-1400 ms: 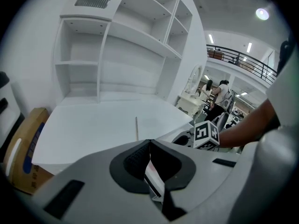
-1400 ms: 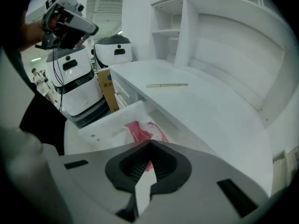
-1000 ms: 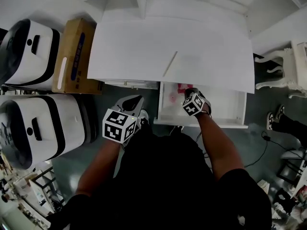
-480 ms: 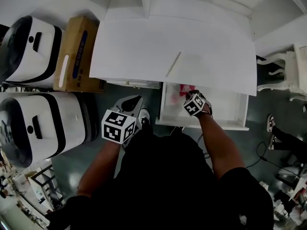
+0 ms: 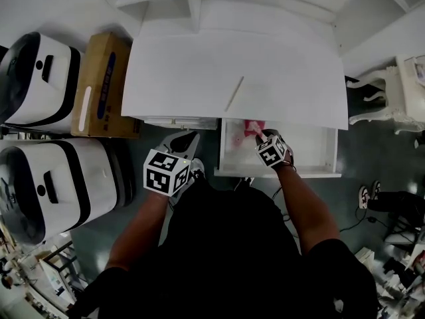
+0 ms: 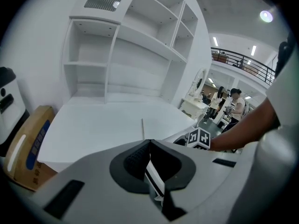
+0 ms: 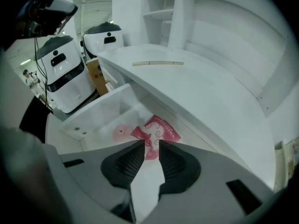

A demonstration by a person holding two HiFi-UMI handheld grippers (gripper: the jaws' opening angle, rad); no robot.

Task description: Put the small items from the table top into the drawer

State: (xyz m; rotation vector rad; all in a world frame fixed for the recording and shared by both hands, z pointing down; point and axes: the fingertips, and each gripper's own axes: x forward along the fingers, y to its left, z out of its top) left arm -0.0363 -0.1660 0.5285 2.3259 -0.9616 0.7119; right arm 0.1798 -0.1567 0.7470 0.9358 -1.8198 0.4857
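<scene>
The white table top [image 5: 239,78] fills the upper middle of the head view. Two white machines [image 5: 40,78] are stacked down the left edge, with a cardboard box [image 5: 103,85] between them and the table. Below the table's lower right edge the drawer [image 5: 312,153] stands pulled out. Only the left gripper view shows the tall white shelf unit [image 6: 126,41] rising behind the table. Only the right gripper view looks inside the drawer, where a pink packet [image 7: 156,129] lies on the floor with a pale pink disc [image 7: 120,131] just to its left. From the head view the packet is a small pink patch at the drawer's upper left, and the disc cannot be made out. A thin stick [image 5: 234,94] lies alone on the table top. The left gripper [image 5: 186,140] hangs low at lower centre-left, off the table, and its own view shows its jaws [image 6: 150,141] pressed together on nothing. The right gripper [image 5: 263,137] is inside the drawer. Its jaws [image 7: 151,144] stand a narrow gap apart with the packet's near edge showing through the gap, and nothing is clamped. Against a second ago little has changed: the right gripper stays over the packet, the left stays low, and the stick is untouched. Someone's shoes [image 5: 364,195] at the right edge now sit lower in the frame.
</scene>
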